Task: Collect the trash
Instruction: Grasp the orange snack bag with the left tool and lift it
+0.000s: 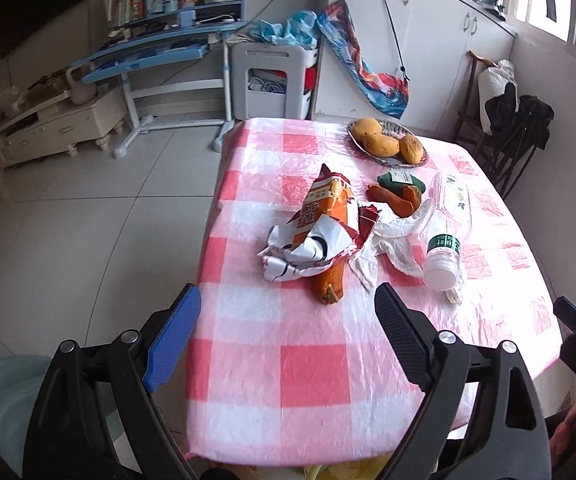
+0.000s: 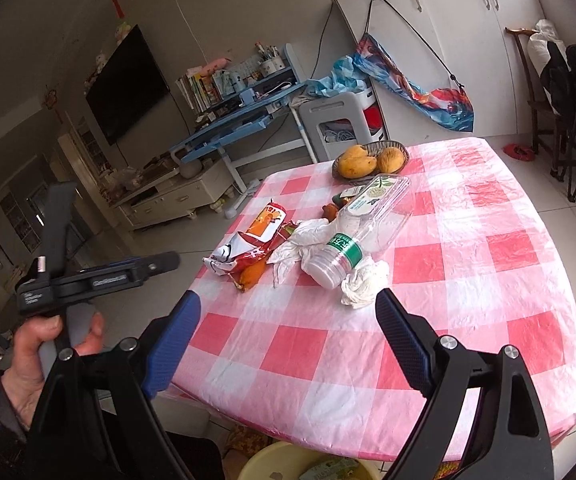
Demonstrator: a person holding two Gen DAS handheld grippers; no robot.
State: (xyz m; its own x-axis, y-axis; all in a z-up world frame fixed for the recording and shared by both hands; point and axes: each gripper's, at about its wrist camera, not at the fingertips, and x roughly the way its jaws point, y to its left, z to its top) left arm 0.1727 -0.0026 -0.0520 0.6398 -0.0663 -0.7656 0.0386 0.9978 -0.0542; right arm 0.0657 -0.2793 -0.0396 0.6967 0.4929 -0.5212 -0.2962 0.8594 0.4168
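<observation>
Trash lies in the middle of the pink checked table (image 1: 312, 360) (image 2: 468, 280): a crumpled snack wrapper (image 1: 312, 232) (image 2: 248, 248) over an orange peel (image 1: 330, 284) (image 2: 253, 274), crumpled white tissue (image 1: 400, 240) (image 2: 364, 284), an empty clear plastic bottle (image 1: 448, 228) (image 2: 364, 228) on its side, and orange-and-green scraps (image 1: 400, 192). My left gripper (image 1: 288, 300) is open and empty above the near table edge, short of the wrapper. My right gripper (image 2: 288, 304) is open and empty, short of the tissue and bottle. The hand-held left gripper also shows in the right wrist view (image 2: 88, 276).
A basket of mangoes (image 1: 388, 142) (image 2: 368, 158) stands at the table's far side. A yellow bin (image 2: 308, 464) sits on the floor below the near table edge. A blue desk (image 1: 156, 48), a low cabinet (image 1: 56, 120) and dark chairs (image 1: 516, 128) stand around the table.
</observation>
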